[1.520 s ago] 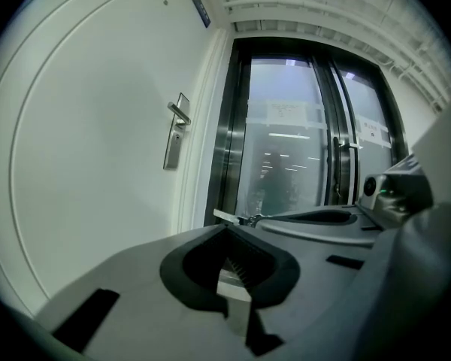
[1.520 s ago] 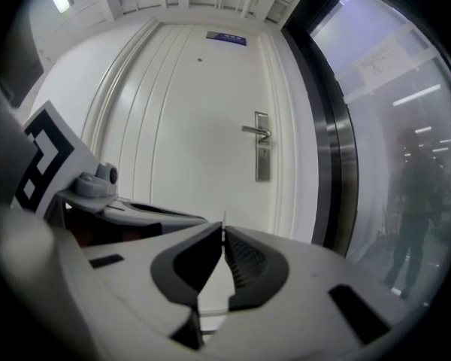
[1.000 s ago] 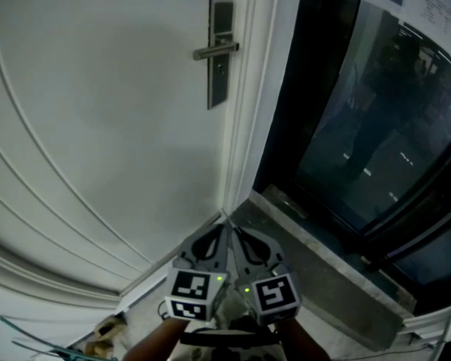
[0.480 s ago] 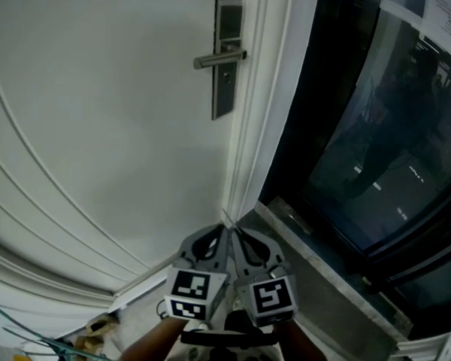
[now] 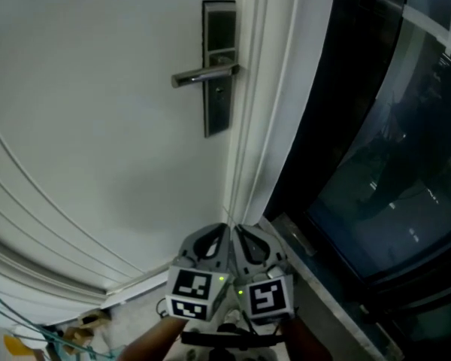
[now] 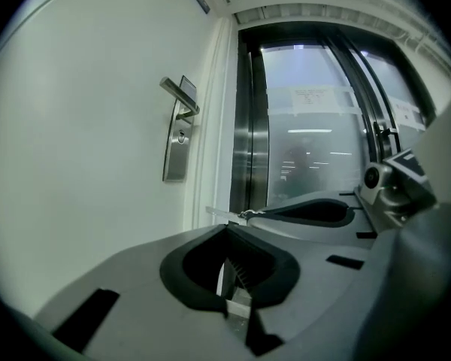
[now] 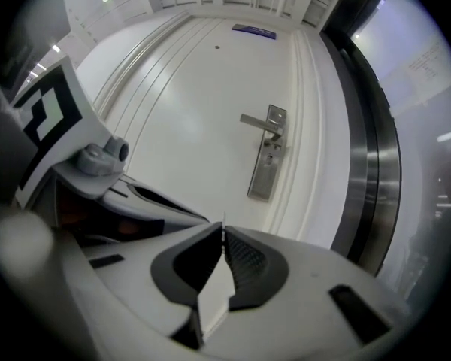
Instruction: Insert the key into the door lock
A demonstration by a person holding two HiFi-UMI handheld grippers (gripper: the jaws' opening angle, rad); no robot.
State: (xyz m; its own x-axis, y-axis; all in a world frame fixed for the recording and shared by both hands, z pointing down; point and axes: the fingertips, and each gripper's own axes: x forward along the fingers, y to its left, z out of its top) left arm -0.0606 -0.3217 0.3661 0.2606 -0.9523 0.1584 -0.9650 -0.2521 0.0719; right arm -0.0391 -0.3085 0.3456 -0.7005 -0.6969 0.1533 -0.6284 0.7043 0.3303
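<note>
So the key (image 6: 223, 212) is a thin, flat sliver of silvery metal, and you've got it pinched right at the tips of your right gripper (image 7: 222, 230). From that gripper's own camera it's edge-on, just a hairline poking out at 12 o'clock above the clenched jaws. In the left gripper view you get the flat blade lying crosswise, with what looks like a small ring at its 3 o'clock end. It's well apart from the lock, out in the air in front of the door. Your left gripper (image 6: 227, 229) is squeezed closed with nothing between the jaws, tips touching. It has dark ribbed pads inside a smooth pale grey shell, and it sits just beside the right one at its 9 o'clock. The black-and-white marker cubes (image 5: 190, 295) are at 6 o'clock of the jaws in the head view. Up at 12 o'clock from both grippers is the lock plate (image 5: 218, 70), a tall narrow rectangle of brushed grey metal with a darker panel at its top. A straight lever handle (image 5: 204, 74) sticks out from it toward 9 o'clock. The keyhole (image 6: 181, 137) is a small round spot at 6 o'clock of the lever. The door (image 5: 98, 126) is smooth matte white with raised moulding lines sweeping across it. At 3 o'clock of the plate there's the stepped white door frame (image 5: 274, 111), then a dark glossy glass panel (image 5: 391, 164) full of reflections, with a grey stone-looking sill (image 5: 316, 269) along its foot.
</note>
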